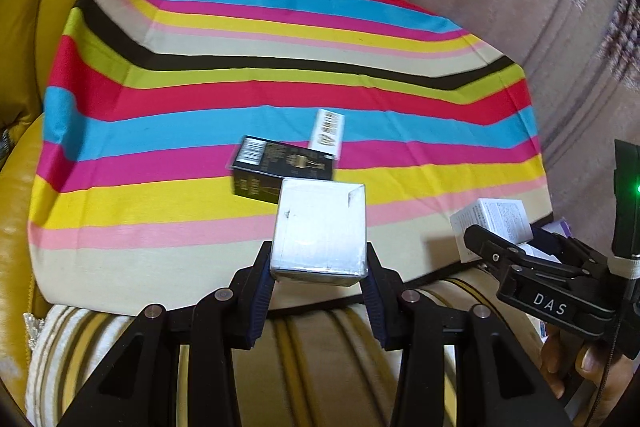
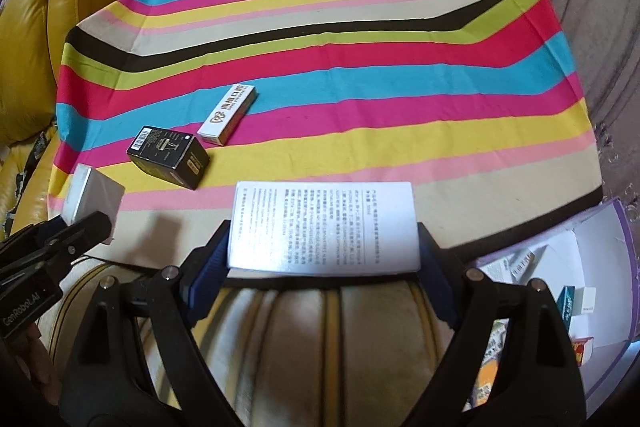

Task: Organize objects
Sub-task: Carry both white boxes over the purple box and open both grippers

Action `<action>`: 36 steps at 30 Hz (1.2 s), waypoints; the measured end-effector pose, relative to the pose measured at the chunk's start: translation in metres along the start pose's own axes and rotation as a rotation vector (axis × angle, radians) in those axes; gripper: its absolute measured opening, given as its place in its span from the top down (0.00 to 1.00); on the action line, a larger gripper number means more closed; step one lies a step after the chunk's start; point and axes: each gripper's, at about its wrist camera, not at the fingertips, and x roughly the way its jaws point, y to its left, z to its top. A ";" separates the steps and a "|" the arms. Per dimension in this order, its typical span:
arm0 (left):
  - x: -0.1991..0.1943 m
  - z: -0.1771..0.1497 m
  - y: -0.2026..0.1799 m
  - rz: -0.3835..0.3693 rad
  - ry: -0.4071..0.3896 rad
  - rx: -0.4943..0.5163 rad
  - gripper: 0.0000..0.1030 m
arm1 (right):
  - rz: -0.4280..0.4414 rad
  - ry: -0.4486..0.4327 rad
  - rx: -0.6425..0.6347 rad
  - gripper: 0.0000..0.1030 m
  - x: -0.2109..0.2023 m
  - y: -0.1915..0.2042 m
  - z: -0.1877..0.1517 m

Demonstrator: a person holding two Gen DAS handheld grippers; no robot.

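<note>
While both grippers hover at the near edge of the striped cloth (image 2: 360,39), each has a box clamped. The left gripper (image 1: 319,269) is closed down on a small silver box (image 1: 320,231), pinched on both sides by its blue pads (image 1: 262,293), held just above the cloth's near edge. The right gripper (image 2: 323,255) is spread wide but squeezing a white printed box (image 2: 324,227) across its width, also at the near edge. Further in, toward the left side of the cloth, a black box (image 2: 168,155) lies flat just beside a long white carton (image 2: 227,113). Off the near-right corner sits an open purple-edged box (image 2: 592,259) holding small packets.
</note>
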 end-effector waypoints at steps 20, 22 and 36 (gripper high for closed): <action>0.021 -0.010 -0.107 -0.132 0.080 0.199 0.59 | -0.100 -0.004 0.166 0.16 -0.036 -0.122 -0.032; 0.022 -0.011 -0.122 -0.145 0.088 0.233 0.59 | -0.124 -0.003 0.196 0.16 -0.040 -0.140 -0.035; 0.033 -0.031 -0.217 -0.279 0.162 0.405 0.59 | -0.270 0.006 0.307 0.16 -0.054 -0.228 -0.049</action>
